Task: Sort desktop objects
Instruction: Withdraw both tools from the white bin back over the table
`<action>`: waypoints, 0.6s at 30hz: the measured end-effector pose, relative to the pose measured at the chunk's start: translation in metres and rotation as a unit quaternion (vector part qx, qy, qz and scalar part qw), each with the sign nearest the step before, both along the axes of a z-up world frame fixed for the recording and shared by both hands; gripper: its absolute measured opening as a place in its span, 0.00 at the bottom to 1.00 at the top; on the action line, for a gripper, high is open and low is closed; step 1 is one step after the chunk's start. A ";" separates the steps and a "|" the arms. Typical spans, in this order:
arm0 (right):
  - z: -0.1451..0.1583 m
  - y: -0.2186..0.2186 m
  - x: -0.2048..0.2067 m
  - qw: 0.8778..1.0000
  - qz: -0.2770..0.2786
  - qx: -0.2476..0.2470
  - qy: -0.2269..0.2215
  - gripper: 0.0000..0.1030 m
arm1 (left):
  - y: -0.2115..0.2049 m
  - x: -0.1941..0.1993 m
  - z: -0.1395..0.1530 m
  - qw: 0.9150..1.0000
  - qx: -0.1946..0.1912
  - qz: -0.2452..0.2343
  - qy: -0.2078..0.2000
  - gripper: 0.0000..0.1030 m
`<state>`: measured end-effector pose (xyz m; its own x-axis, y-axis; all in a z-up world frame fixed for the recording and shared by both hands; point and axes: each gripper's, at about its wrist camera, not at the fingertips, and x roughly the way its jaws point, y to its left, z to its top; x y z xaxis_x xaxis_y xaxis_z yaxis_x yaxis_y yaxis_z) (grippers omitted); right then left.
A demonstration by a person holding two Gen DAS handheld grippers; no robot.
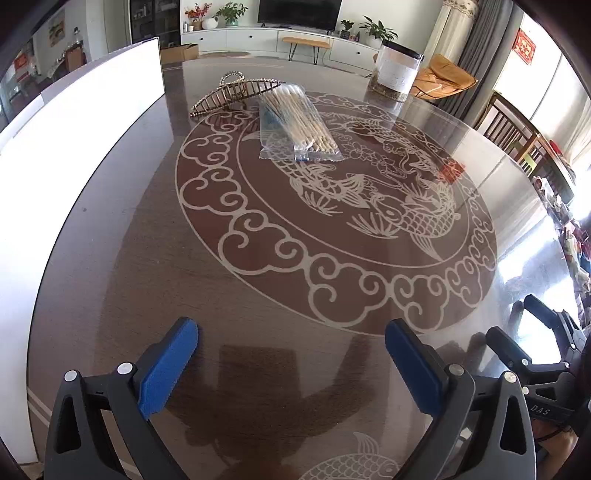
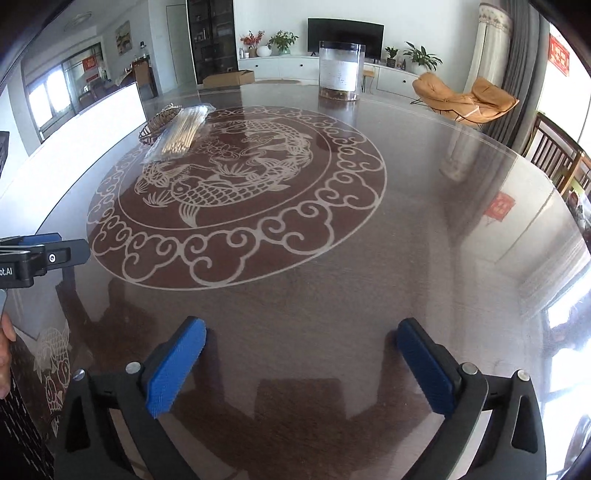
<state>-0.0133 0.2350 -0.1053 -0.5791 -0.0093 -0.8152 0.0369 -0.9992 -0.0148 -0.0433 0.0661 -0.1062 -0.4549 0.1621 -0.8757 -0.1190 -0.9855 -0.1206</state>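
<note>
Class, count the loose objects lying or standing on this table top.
3: a gold hair claw far left, a bag of cotton swabs leaning on it, a clear jar at the far edge.

A television (image 2: 345, 31), potted plants (image 2: 282, 41) and an orange lounge chair (image 2: 465, 98) line the far wall.

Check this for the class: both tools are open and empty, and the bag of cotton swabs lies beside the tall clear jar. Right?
One error. The bag of cotton swabs lies against the gold hair claw, apart from the clear jar, as the left wrist view shows. Left tool and right tool are open and empty.
</note>
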 end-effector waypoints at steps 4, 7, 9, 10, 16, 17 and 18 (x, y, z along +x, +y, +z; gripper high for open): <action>0.002 -0.003 0.002 1.000 -0.001 0.001 0.001 1.00 | 0.021 0.001 -0.006 0.998 -0.058 -0.024 0.002 1.00; 0.001 -0.003 0.001 1.000 -0.001 0.001 0.000 1.00 | 0.029 0.004 -0.006 0.997 -0.062 -0.037 0.010 1.00; 0.002 -0.003 0.002 1.000 -0.001 0.002 0.001 1.00 | 0.028 0.006 -0.004 0.997 -0.061 -0.036 0.012 1.00; 0.002 -0.003 0.003 1.000 -0.001 0.002 0.001 1.00 | 0.027 0.007 -0.004 0.997 -0.061 -0.037 0.013 1.00; 0.002 -0.003 0.001 1.000 -0.001 0.002 0.000 1.00 | 0.026 0.013 -0.003 0.997 -0.060 -0.037 0.021 1.00; 0.002 -0.003 0.001 1.000 -0.001 0.002 0.000 1.00 | 0.027 0.013 -0.004 0.997 -0.061 -0.037 0.022 1.00; 0.002 -0.003 0.001 1.000 -0.001 0.002 0.000 1.00 | 0.027 0.013 -0.004 0.997 -0.060 -0.036 0.021 1.00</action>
